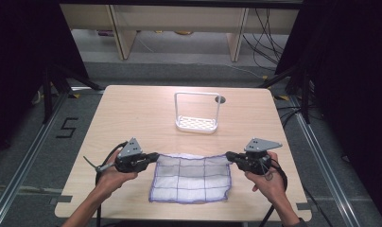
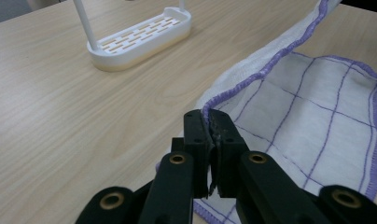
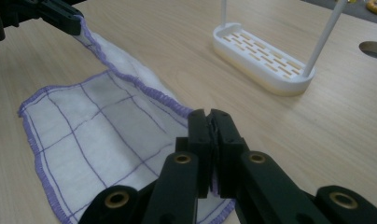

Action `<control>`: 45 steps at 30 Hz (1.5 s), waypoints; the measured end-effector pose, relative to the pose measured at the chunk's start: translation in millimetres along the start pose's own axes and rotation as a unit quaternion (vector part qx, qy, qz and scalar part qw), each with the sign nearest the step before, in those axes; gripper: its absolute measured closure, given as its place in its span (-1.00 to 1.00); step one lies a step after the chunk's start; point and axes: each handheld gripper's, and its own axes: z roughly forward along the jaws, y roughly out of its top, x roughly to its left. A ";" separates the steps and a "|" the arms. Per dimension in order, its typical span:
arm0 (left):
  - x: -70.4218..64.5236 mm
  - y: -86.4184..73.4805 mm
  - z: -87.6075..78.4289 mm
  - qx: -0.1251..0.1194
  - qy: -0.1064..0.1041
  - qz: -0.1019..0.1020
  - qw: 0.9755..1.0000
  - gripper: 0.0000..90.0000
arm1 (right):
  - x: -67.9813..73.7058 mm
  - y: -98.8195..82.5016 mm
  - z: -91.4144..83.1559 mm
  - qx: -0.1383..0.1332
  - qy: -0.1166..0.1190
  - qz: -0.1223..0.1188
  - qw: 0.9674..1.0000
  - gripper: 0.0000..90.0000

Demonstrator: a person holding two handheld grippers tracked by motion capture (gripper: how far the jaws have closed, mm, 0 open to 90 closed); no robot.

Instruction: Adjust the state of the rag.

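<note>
White rack (image 1: pixel 197 122) stands beyond the cloth (image 1: pixel 191 179), well apart

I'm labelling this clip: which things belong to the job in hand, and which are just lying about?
In the job: cloth, left gripper, right gripper, each shut on a corner.
Lying about: white rack, table.

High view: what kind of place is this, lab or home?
Probably a lab recording bay: black curtains on both sides, loose cables on the floor, and a number marked in tape beside the wooden table.
</note>
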 end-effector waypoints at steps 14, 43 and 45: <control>-18.7 -13.4 -7.9 0.003 -0.005 0.007 1.000 0.90 | 13.2 -14.2 -7.7 -0.002 0.010 0.004 1.000 0.95; -62.9 -56.1 -11.2 0.069 -0.035 0.057 0.995 0.82 | 39.2 -60.9 -10.2 0.052 0.037 -0.022 0.998 0.93; -64.9 -56.6 -14.1 0.075 -0.035 0.071 0.994 0.82 | 41.9 -63.9 -12.5 0.054 0.034 -0.025 0.998 0.93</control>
